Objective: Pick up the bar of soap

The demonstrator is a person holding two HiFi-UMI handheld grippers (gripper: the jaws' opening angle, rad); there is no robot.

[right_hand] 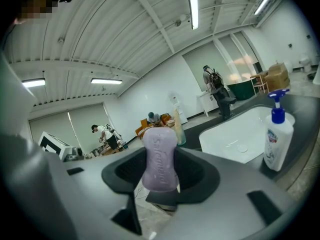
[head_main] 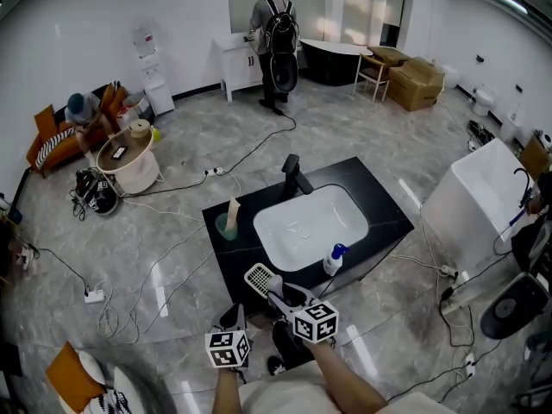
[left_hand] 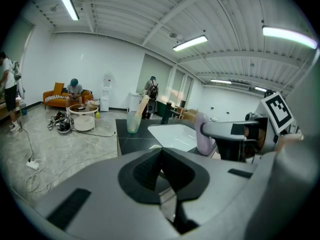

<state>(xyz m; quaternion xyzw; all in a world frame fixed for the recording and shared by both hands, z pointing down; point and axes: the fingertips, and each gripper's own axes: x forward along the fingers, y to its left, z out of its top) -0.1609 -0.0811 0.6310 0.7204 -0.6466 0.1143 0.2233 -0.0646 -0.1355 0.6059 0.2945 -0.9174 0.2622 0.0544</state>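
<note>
Two grippers are up in front of us at the near edge of the black counter point(head_main: 379, 205); the right gripper point(right_hand: 160, 170) has its jaws spread wide and pressed on the bar of soap point(right_hand: 160, 155); the bar is pale purple, stands on end between the dark pads, and shows its embossed face to that gripper's camera; we see it held in the air, clear of the counter top, with marble floor showing beneath it; from the left gripper view the same bar point(left_hand: 204, 134) hangs just beside the white sink point(left_hand: 172, 135); the left gripper point(left_hand: 161, 170) has its jaws brought together with nothing between them; it sits beside the right one, apart from the soap; a pump bottle point(right_hand: 275, 140) stands on the counter at the sink's front rim; a green cup point(head_main: 226, 226) stands left of the sink, and a black faucet point(head_main: 294, 176) rises behind it.
</note>
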